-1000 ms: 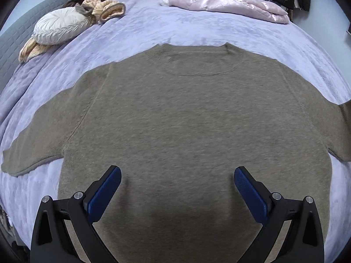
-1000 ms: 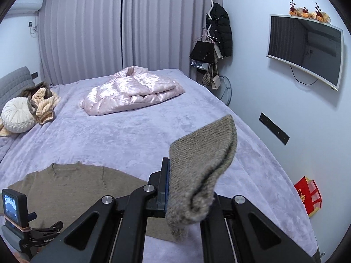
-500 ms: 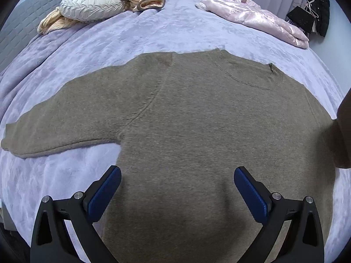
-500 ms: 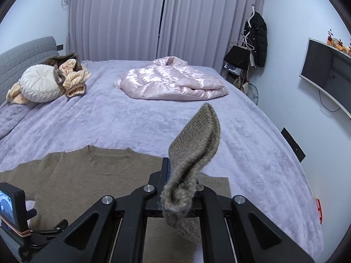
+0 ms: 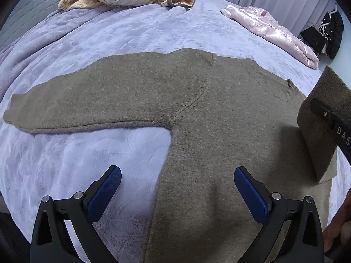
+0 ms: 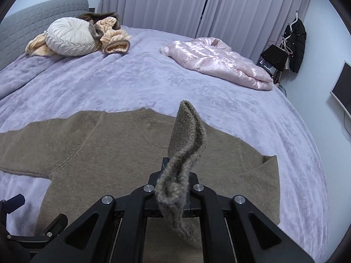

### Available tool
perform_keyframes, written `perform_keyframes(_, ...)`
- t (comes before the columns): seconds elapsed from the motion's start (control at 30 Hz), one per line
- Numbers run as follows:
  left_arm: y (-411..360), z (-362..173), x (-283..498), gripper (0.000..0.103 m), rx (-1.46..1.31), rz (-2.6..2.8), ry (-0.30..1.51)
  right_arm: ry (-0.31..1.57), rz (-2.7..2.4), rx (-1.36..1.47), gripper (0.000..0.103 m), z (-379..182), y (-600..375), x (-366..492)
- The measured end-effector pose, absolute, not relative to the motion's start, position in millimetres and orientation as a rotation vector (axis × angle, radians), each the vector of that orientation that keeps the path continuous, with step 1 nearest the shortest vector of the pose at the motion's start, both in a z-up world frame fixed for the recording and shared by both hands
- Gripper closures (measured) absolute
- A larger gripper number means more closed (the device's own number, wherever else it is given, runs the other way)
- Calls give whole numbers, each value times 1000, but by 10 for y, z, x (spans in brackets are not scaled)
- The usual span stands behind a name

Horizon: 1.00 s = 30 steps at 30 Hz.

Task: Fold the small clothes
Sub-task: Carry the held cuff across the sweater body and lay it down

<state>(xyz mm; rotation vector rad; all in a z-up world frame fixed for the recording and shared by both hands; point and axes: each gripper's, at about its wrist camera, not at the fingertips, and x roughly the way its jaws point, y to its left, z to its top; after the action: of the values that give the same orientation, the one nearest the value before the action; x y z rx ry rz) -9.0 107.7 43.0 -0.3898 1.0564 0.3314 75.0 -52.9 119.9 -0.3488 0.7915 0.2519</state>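
Note:
A brown knit sweater (image 5: 219, 118) lies flat, front up, on the lilac bed cover; it also shows in the right wrist view (image 6: 105, 149). Its left sleeve (image 5: 83, 103) stretches out to the left. My right gripper (image 6: 175, 188) is shut on the cuff of the right sleeve (image 6: 186, 144) and holds it lifted over the sweater's body; the sleeve is folded inward at the shoulder (image 6: 265, 171). My left gripper (image 5: 177, 188) is open and empty, low over the sweater's left side edge near the hem. The lifted sleeve and right gripper appear at the right edge of the left wrist view (image 5: 322, 120).
A folded pink satin quilt (image 6: 219, 63) lies at the far right of the bed. A round cream cushion (image 6: 68, 36) and striped peach clothes (image 6: 114, 39) lie by the grey headboard. A black coat and bag (image 6: 291, 43) hang beyond the bed's right edge.
My right gripper has carried the sleeve cuff leftward over the sweater's body, folding the sleeve in. My left gripper has shifted left toward the sweater's left side; the left sleeve now shows fully.

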Motion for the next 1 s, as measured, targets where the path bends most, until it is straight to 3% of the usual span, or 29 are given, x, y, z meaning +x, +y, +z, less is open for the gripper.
perform_keyframes(0.93, 1521, 553, -592, 0, -481, 414, 1001, 932, 390, -332, 97, 705, 133, 457)
perform_keyframes(1.0, 1533, 559, -592, 0, -488, 423, 1001, 978, 417, -310, 93, 650, 108, 508)
